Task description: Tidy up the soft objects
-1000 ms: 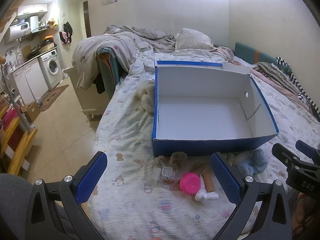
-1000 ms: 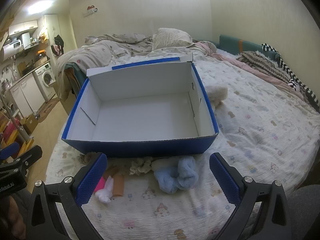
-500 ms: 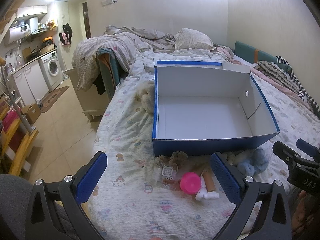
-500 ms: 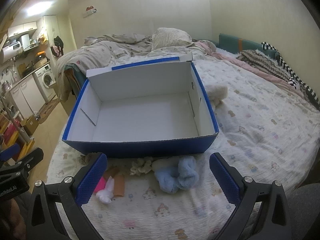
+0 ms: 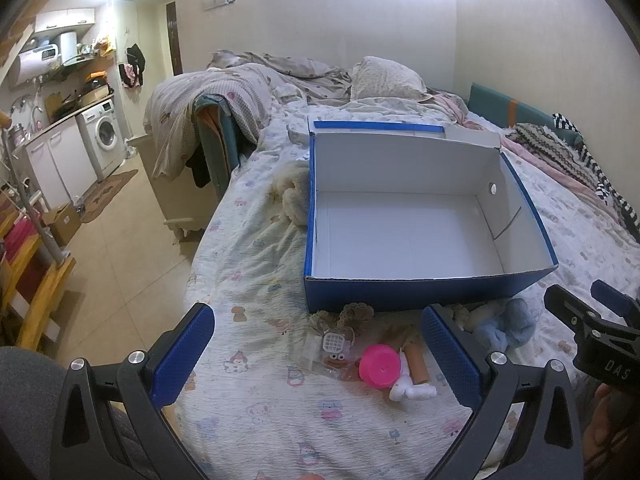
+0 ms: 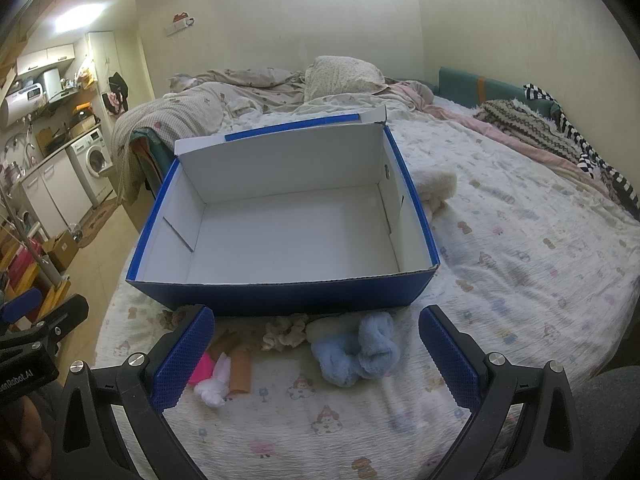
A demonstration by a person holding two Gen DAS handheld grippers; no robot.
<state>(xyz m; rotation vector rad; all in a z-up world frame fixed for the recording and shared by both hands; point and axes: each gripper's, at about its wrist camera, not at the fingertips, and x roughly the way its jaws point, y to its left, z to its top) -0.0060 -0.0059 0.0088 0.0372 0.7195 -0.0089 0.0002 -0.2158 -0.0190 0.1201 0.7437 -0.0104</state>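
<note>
My left hand-held gripper hangs over the near edge of the bed with its fingers spread wide and nothing between them, and my right hand-held gripper is spread and empty in the same way. I judge the task to be at its start: the blue box sits open on the bed with nothing in it, and every soft thing lies outside, in a row along its near wall. The light blue plush lies just ahead of the right fingers, between them and slightly toward the right one, with a cream frilly scrap touching its left side. In front of the left gripper lie a pink round toy, a small doll with white socks and a clear packet, close together. Next I would lower the right gripper straight onto the blue plush, close on its bulk, then lift it over the near wall into the box; the plush should squash easily, so the grip must bite deep.
</note>
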